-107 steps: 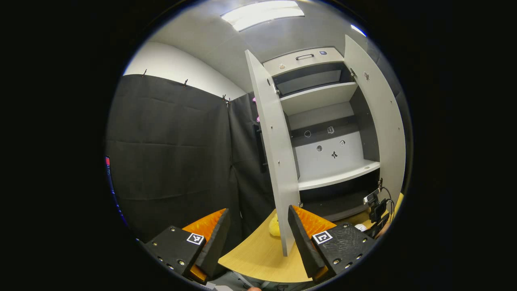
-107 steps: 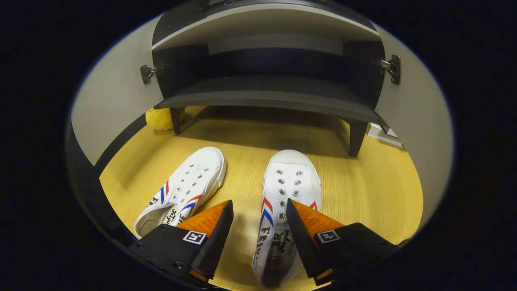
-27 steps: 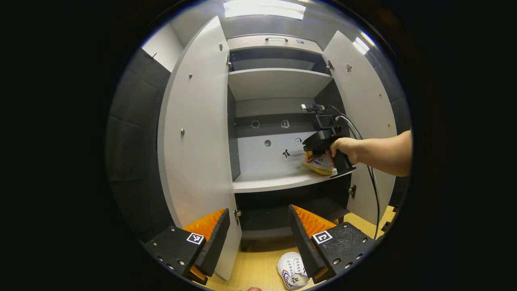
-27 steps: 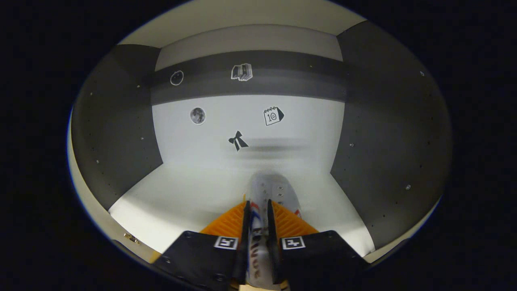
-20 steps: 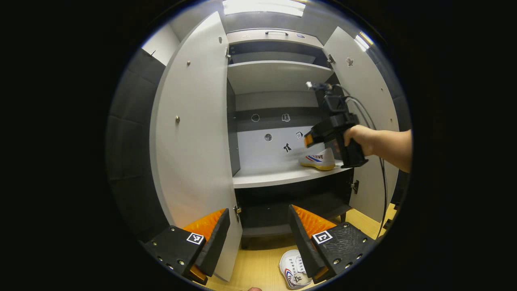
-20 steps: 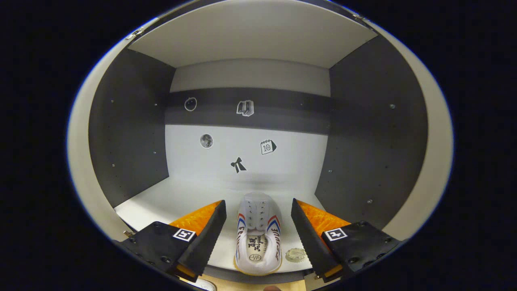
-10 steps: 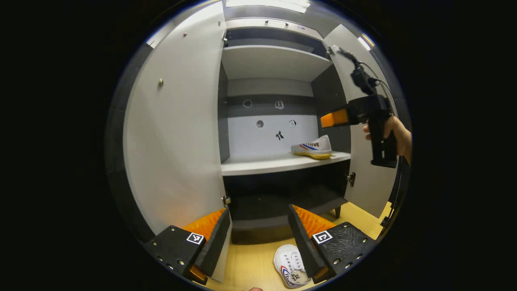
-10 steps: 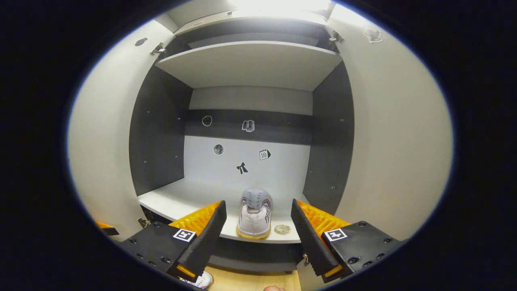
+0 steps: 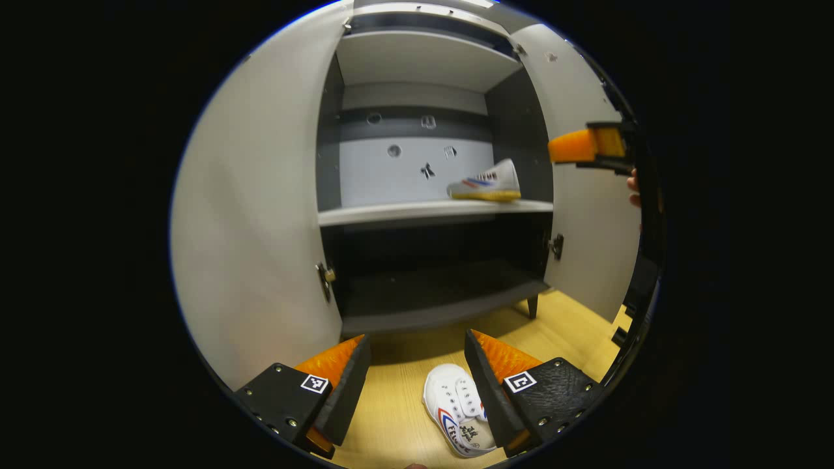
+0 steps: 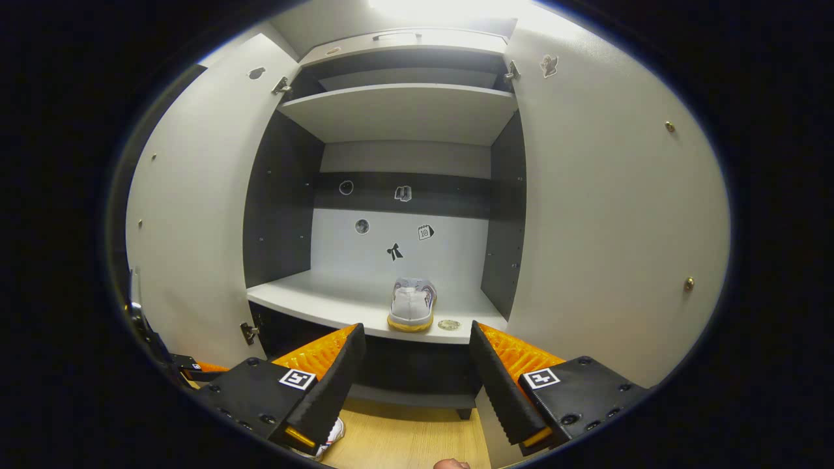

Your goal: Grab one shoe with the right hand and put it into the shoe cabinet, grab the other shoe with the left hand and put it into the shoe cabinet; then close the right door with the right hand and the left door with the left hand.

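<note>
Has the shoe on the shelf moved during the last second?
No. The shoe sits at the same spot on the shelf, beside the small disc.

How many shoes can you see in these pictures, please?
2. One shoe sits on the right side of the cabinet's middle shelf. The other shoe lies on the wooden floor in front of the cabinet, by the left hand-held gripper.

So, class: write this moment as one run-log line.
first shoe: on cabinet shelf | second shoe: on floor | left gripper: open above it | right gripper: open | doors: open
</note>
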`<state>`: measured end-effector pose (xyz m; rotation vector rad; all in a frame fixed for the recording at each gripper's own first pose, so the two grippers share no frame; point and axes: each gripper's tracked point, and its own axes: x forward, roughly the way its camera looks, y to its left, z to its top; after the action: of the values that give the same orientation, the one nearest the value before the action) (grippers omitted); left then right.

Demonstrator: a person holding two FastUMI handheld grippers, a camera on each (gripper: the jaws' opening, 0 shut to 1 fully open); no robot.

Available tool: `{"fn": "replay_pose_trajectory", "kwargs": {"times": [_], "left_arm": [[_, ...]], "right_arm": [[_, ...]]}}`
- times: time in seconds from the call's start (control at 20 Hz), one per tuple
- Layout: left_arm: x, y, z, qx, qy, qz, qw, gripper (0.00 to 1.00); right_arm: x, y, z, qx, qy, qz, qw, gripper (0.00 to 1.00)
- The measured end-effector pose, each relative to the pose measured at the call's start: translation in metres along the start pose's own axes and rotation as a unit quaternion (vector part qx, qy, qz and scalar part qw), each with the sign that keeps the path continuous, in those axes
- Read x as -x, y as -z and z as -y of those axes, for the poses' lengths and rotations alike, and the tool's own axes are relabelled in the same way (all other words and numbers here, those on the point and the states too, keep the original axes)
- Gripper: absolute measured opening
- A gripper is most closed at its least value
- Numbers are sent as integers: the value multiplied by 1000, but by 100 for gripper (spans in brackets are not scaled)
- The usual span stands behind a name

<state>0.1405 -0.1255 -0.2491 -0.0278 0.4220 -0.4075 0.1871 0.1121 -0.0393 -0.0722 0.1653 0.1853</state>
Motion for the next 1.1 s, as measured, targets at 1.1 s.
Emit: {"fn": "replay_pose_trajectory", "kwargs": {"times": [1.1], "left_arm": [[-44, 170, 24, 19, 45, -217, 975, 79]], "right_arm": [[52, 63, 14, -6, 29, -53, 998, 100]]}}
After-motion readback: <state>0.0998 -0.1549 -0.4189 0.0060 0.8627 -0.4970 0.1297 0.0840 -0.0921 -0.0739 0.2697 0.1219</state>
